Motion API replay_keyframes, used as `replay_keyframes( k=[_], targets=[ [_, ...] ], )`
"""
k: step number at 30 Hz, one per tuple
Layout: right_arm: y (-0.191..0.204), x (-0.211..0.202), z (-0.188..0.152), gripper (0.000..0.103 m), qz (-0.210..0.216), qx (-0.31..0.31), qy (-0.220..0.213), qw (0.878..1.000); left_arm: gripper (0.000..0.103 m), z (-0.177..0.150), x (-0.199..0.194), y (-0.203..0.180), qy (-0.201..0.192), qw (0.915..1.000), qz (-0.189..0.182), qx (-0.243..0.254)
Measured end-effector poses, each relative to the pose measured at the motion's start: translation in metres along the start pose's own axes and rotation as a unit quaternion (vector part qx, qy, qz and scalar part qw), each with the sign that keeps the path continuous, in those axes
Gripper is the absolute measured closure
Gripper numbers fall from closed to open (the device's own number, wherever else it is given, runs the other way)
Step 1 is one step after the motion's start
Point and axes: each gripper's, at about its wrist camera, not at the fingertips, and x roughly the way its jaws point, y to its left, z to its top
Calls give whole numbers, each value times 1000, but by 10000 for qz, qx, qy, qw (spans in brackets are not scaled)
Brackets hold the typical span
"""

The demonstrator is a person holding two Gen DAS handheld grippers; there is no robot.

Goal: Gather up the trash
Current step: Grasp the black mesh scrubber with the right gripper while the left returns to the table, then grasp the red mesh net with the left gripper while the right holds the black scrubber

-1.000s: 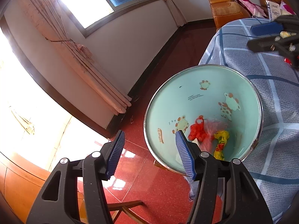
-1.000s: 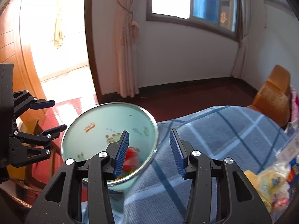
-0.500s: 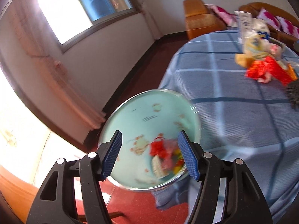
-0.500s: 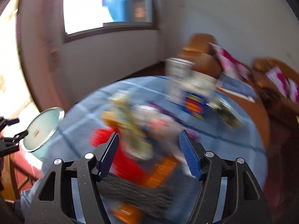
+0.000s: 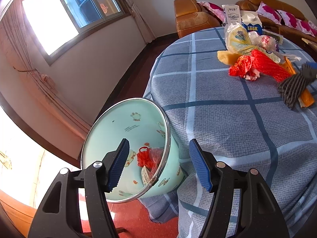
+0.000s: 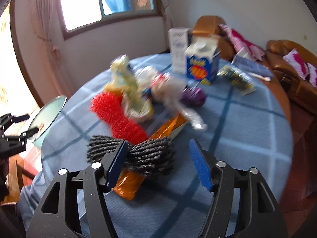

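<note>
right gripper (image 6: 158, 164) wide open over the table (image 6: 237, 148), nothing gripped, its left pad against the grey corded bundle (image 6: 138, 154) (lying across an orange wrapper (image 6: 126, 184)). red mesh (image 6: 116, 117) and blurred trash just beyond. left gripper (image 5: 158, 166) gapes empty beside the mint bin (image 5: 126, 130), red scraps inside.

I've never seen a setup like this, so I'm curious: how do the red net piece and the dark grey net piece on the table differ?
The red net piece is bright, long and stretched out; the grey net piece is dark and bunched wide. The red one lies further back against the yellow bags; the grey one lies on an orange packet, nearest the open right gripper. Both are ribbed mesh, lying untouched.
</note>
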Motion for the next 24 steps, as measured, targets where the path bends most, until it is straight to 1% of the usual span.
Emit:
replay_keyframes(
  k=[3, 5, 6, 8, 11, 14, 16, 18, 21, 24],
  targets=[
    [5, 2, -3, 77, 198, -29, 86, 9998, 41, 1, -2, 1, -25, 10000, -26, -19],
    [11, -2, -3, 83, 280, -139, 62, 9995, 41, 2, -3, 1, -49, 10000, -47, -15],
    [12, -5, -2, 84, 315, -148, 25, 9994, 41, 3, -3, 1, -62, 10000, -51, -10],
    [12, -11, -1, 85, 393, -129, -65, 9991, 41, 4, -3, -1, -73, 9999, -85, -1],
    [5, -33, 4, 86, 430, -11, -425, 9982, 41, 8, -4, -6, -117, 9998, -127, 47],
    [-17, -50, 12, 85, 252, 287, -774, 9963, 41, 19, -7, -14, -224, 9995, -209, 109],
    [-41, -59, 14, 85, 54, 590, -954, 9937, 41, 29, -7, -22, -310, 9990, -276, 148],
    [-62, -63, 12, 85, -168, 830, -1005, 9913, 41, 41, -9, -33, -438, 9981, -377, 220],
    [-90, -63, 4, 85, -445, 1082, -920, 9889, 41, 62, -8, -55, -599, 9961, -552, 341],
    [-106, -64, -5, 85, -637, 1206, -877, 9868, 41, 82, -5, -77, -746, 9936, -709, 464]
  ],
)
